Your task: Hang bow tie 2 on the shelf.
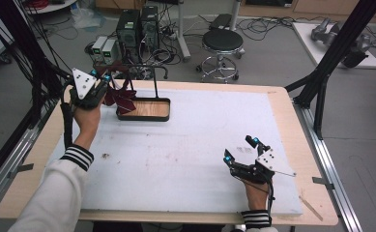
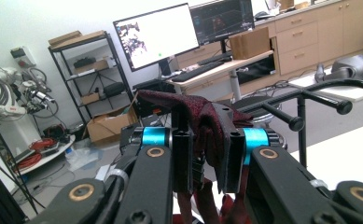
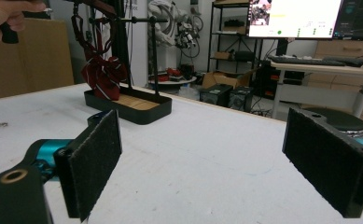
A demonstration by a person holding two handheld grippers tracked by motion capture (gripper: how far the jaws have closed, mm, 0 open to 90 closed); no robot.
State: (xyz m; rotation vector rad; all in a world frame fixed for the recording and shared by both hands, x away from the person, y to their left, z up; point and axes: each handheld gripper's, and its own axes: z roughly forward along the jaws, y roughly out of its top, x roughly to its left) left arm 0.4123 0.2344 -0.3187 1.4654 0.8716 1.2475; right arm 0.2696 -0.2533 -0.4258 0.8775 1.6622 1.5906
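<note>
Left gripper [image 1: 100, 83] up at the far left corner of the table, clamped tight on a dark red necktie [image 2: 202, 122], cloth bunched between the two jaws. Rest of the tie [image 1: 120, 98] draped down beside the black stand [image 1: 155, 82], its lower folds spilling onto the edge of the wood-lined tray [image 1: 149, 109] at the stand's base. From the right gripper view, same tie [image 3: 101, 70] hanging in loops off the stand's crossbar [image 3: 137, 20], tail resting in the tray [image 3: 144, 109].

Right gripper [image 1: 238, 149] down near the front right, resting low over the table, jaws spread wide, felt pads [image 3: 95, 161] with nothing between them.

Work surface: white sheet [image 1: 200, 140] laid over a pale wooden tabletop [image 1: 292, 130], faintly scuffed, a small dark speck at the left. Black frame struts rising at both sides.

Beyond the far edge: grey floor, a black round stool [image 1: 223, 46], computer towers [image 1: 138, 26] with tangled cables. Left gripper view looking out at a large monitor [image 2: 158, 35] on a desk, a metal shelf unit [image 2: 88, 79] with boxes, pale wood cabinets [image 2: 324, 35] along the wall.
</note>
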